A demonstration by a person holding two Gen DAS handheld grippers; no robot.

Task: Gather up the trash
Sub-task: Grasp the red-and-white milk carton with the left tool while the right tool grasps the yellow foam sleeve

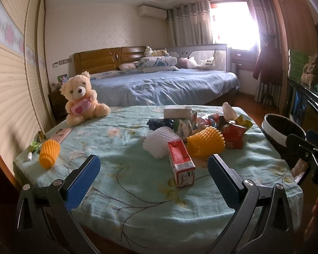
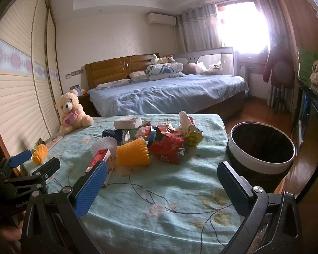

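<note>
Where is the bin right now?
The bin stands off the right edge of the floral-sheeted table, beside the trash pile; the left wrist view catches it at its far right edge.

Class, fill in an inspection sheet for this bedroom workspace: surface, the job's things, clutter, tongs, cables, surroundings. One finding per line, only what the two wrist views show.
Surface: table under a green floral cloth, wrinkled, bare at the near edge.
Job's things: red carton lying nearest; large yellow foam net; white foam net; crumpled wrappers heaped behind; small yellow foam net apart at the left edge; bin past the table's right side, looks empty.
Clutter: teddy bear sitting at the far left corner.
Tongs: left tongs open, empty; right tongs open, empty.
Cables: nothing seen.
Surroundings: bed behind, curtained window.
</note>
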